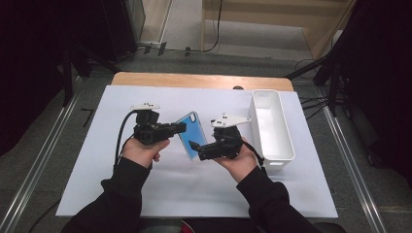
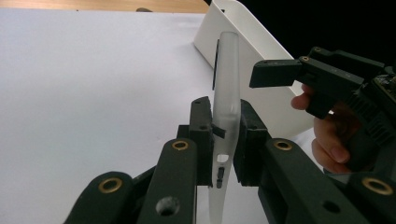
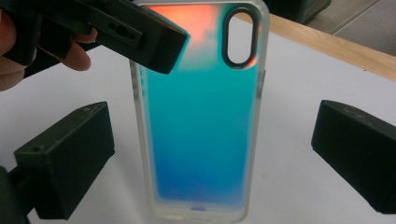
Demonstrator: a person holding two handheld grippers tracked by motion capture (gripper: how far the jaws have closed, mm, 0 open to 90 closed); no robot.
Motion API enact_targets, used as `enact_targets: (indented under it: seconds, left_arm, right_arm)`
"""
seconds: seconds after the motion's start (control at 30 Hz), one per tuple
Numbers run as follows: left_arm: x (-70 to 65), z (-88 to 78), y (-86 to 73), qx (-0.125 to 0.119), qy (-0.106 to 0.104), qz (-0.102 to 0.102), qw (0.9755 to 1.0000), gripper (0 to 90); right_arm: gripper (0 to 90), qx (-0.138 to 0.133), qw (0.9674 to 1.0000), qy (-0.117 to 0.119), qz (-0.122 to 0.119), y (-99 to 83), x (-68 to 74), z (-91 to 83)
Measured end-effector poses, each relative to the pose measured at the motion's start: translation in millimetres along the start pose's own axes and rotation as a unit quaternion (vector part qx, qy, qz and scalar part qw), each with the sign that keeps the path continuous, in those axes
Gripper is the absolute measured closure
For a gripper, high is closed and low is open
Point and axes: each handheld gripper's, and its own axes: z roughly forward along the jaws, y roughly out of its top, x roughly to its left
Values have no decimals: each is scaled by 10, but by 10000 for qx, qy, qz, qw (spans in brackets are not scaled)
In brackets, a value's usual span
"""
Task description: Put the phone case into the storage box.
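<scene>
The phone case [image 3: 198,116], blue-green with an orange patch near its camera hole, is held up off the table [image 1: 145,189] between the two hands, with the left tool [image 2: 227,140] pinching its edge between both pads. The right tool [image 3: 205,158] faces the flat back of the case with its jaws spread wide to either side, not touching it. A white bin [image 1: 286,145] stands on the table's white sheet just beyond the right hand [image 1: 240,162].
</scene>
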Motion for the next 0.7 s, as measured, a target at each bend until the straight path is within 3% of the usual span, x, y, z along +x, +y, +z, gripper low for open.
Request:
enact_targets:
  seconds: [0.7]
  left_arm:
    - [-63, 83, -25, 189, -248, -198, 9993, 791]
  right_arm:
    - [0, 156, 9999, -54, 15, -21, 83, 118]
